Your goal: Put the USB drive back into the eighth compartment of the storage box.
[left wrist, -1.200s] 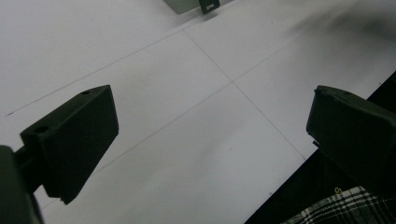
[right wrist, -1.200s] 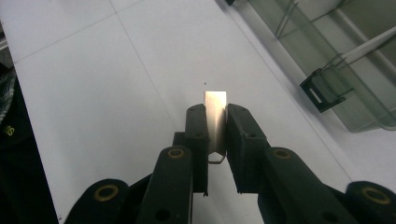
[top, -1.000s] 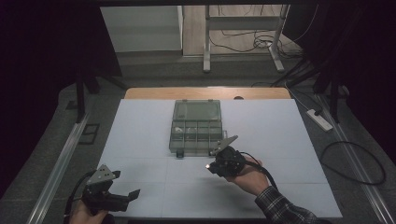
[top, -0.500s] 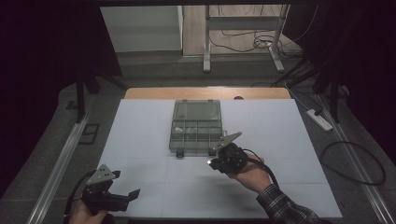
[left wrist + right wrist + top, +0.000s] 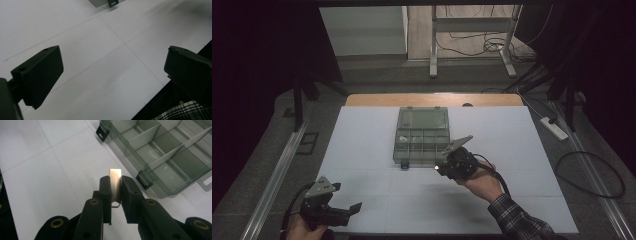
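Nearest the person, at the white table's front left corner, one black left gripper rests with jaws wide apart, nothing between them. Farther in, one black right gripper is clamped on one small flat pale metal plate, its lower end hidden. Just beyond lies one clear plastic compartment box with two black latches, its far side cut off.
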Demonstrator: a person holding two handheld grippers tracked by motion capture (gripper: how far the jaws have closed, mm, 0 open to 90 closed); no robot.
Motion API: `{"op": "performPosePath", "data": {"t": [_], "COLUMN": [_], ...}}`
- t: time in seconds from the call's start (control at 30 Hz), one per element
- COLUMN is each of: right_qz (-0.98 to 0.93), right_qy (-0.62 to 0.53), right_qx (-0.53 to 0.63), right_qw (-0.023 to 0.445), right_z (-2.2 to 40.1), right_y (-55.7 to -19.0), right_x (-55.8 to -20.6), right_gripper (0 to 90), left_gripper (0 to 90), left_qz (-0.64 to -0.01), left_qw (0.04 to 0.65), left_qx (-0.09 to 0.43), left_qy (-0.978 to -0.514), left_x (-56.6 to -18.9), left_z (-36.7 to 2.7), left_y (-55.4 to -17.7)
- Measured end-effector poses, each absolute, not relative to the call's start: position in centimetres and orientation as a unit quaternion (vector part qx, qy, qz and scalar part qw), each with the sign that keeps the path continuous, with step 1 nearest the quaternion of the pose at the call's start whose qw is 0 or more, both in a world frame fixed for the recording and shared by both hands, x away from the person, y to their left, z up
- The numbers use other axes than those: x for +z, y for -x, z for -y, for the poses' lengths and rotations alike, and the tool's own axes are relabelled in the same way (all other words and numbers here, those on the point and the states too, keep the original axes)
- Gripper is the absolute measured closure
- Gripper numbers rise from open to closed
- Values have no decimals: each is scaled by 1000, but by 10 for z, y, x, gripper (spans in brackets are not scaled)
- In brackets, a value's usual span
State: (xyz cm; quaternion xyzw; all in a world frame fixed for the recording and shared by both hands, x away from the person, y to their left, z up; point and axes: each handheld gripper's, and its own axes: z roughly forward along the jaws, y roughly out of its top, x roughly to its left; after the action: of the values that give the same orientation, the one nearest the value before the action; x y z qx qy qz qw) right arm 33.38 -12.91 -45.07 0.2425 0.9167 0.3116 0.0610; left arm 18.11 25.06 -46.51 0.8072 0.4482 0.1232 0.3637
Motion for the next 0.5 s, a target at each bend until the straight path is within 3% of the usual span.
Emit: {"op": "performPosePath", "data": {"t": [0.5], "right_qz": [-907], "right_qy": [-269], "right_qx": [314], "right_qw": [78], "right_z": [135], "right_y": [-357], "right_x": [-451], "right_gripper": [787], "left_gripper": [24], "left_qz": [-450], "left_qw": [364], "left_qx": [121], "left_qy": [-806], "left_x": [-465], "left_z": [-251], "left_y": [-182]}}
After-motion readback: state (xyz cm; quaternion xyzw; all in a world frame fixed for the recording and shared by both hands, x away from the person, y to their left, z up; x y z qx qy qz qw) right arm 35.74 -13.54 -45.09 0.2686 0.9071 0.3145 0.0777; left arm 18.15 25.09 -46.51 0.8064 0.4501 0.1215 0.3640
